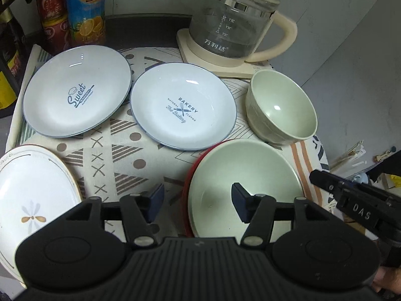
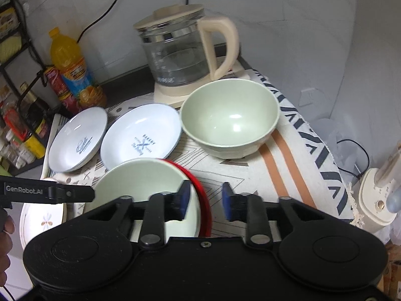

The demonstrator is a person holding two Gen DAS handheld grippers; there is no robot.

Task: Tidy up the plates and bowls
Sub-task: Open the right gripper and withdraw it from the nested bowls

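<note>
A pale green bowl (image 1: 245, 175) (image 2: 140, 175) sits nested in a red dish (image 1: 186, 200) (image 2: 201, 183) at the table's near edge. My left gripper (image 1: 198, 200) is open astride the left rim, one finger inside the bowl, pads clear of it. My right gripper (image 2: 206, 198) is open astride the opposite rim without pressing on it. A second green bowl (image 1: 283, 110) (image 2: 230, 118) stands upright behind. Two blue-rimmed plates, "Sweet" (image 1: 77, 92) (image 2: 77, 138) and "Bakery" (image 1: 183, 105) (image 2: 140, 135), lie side by side. A white flower plate (image 1: 30, 200) (image 2: 45, 218) lies at the near left.
A glass kettle (image 1: 235, 25) (image 2: 180, 55) on its cream base stands at the back right. An orange juice bottle (image 1: 85, 10) (image 2: 70, 62) and red cans (image 1: 51, 2) stand at the back left. The patterned cloth (image 1: 110, 155) hangs over the table's right edge. A dark rack (image 2: 15, 75) stands left.
</note>
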